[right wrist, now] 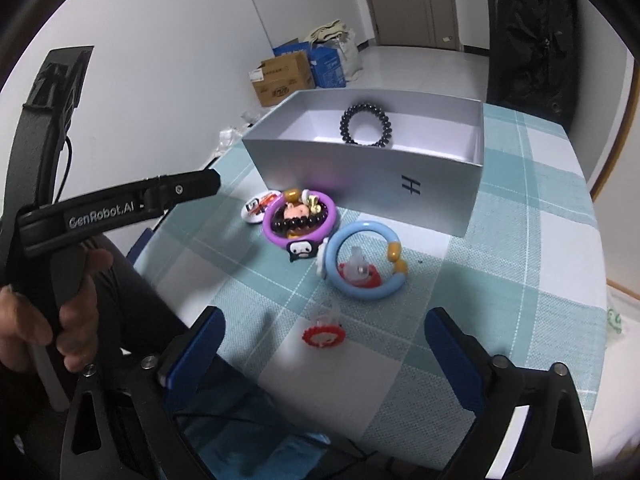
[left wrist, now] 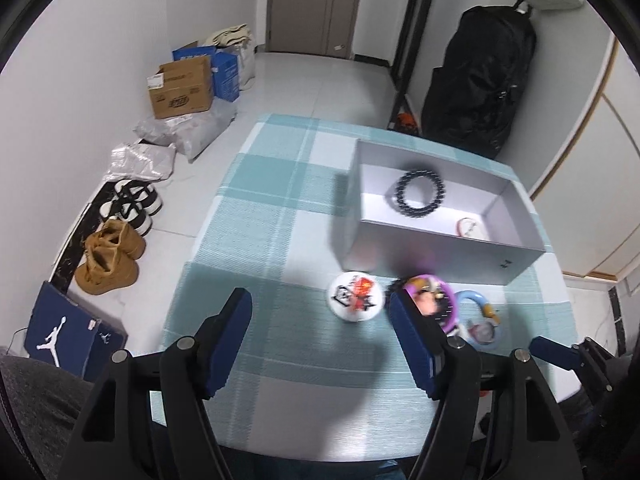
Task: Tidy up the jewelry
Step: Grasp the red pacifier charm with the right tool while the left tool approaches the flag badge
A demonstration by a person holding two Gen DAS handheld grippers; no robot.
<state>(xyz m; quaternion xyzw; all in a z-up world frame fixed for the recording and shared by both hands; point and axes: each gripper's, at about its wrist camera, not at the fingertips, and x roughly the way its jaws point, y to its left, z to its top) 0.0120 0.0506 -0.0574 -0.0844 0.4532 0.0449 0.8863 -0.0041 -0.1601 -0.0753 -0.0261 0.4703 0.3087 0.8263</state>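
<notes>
A grey open box (left wrist: 440, 252) (right wrist: 360, 168) stands on the checked tablecloth. A black bead bracelet (left wrist: 420, 190) (right wrist: 366, 124) leans inside it, and a thin red bracelet (left wrist: 470, 228) lies in its near corner. In front of the box lie a white round badge (left wrist: 355, 297) (right wrist: 259, 205), a purple ring bracelet (left wrist: 434, 300) (right wrist: 300, 218) with charms and dark beads, a blue ring bracelet (left wrist: 482, 320) (right wrist: 364, 260), and a small red-rimmed charm (right wrist: 322, 336). My left gripper (left wrist: 320, 344) is open above the badge. My right gripper (right wrist: 324, 356) is open around the red-rimmed charm.
The table (left wrist: 280, 208) has a teal and white checked cloth. Shoes (left wrist: 116, 256), plastic bags and cardboard boxes (left wrist: 182, 88) lie on the floor to the left. A black bag (left wrist: 480, 80) hangs beyond the table. The left gripper's handle (right wrist: 100, 212) shows in the right wrist view.
</notes>
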